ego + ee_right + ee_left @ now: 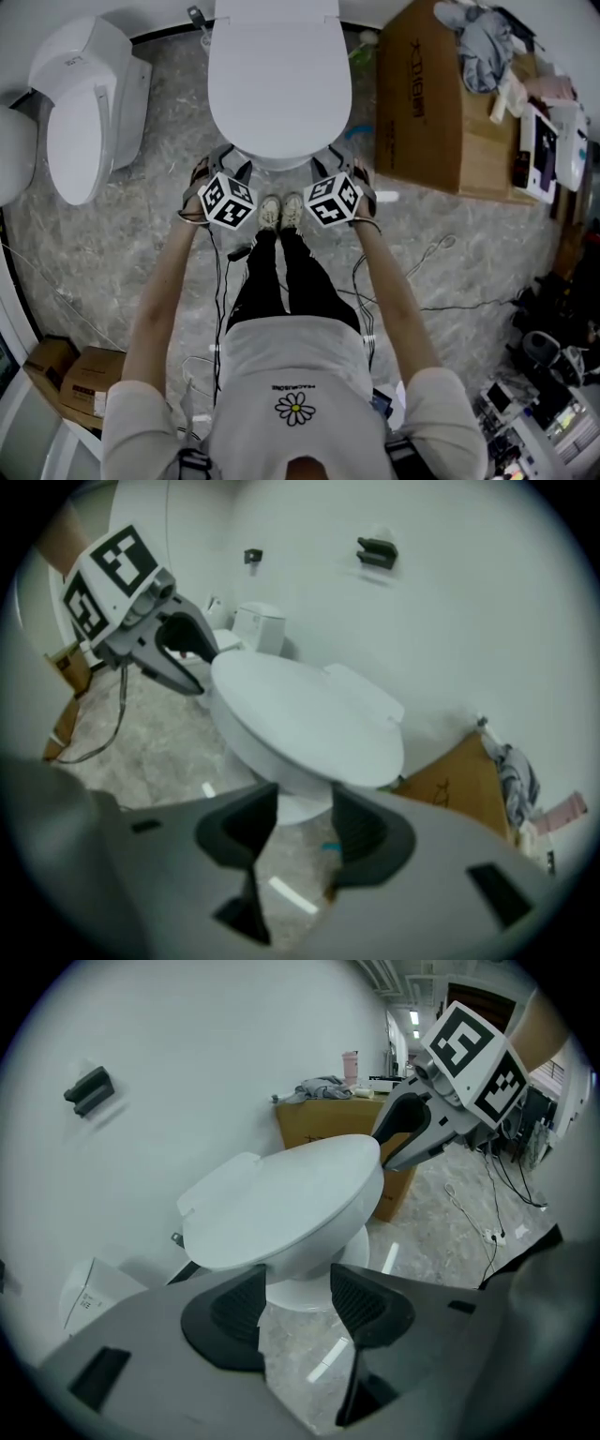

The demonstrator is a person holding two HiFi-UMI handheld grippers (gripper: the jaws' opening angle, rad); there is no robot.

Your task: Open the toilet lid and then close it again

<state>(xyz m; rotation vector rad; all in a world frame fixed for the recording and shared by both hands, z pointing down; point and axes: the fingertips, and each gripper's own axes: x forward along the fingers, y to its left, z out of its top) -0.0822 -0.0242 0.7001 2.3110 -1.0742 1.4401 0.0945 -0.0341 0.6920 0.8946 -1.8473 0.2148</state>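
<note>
Toilet lid (pixel 279 80) lies shut and level, its front rim just ahead of the left gripper (pixel 298 1286) and right gripper (pixel 305 810), both empty with jaws apart; probably best done by hooking both under the rim evenly, then raising it slowly.

— What's the floor like?
— Grey marbled stone floor (pixel 141 281), with thin cables (pixel 441 248) trailing across it on the right.
— And the walls?
— A plain white wall (pixel 206 1044), with a small black bracket (pixel 89 1089) fixed to it.
— Any furniture?
— A big cardboard box (pixel 422 112) stands by the wall. Crumpled clothes (pixel 478 42) are heaped on top, with a pink bottle (pixel 351 1065) beside them. Two small cartons (pixel 89 380) sit in the lower left corner, and a spare white toilet (pixel 84 112) stands at the far left.
— Light?
— Ceiling strip lights (pixel 413 1018) glow down a corridor past the box.
</note>
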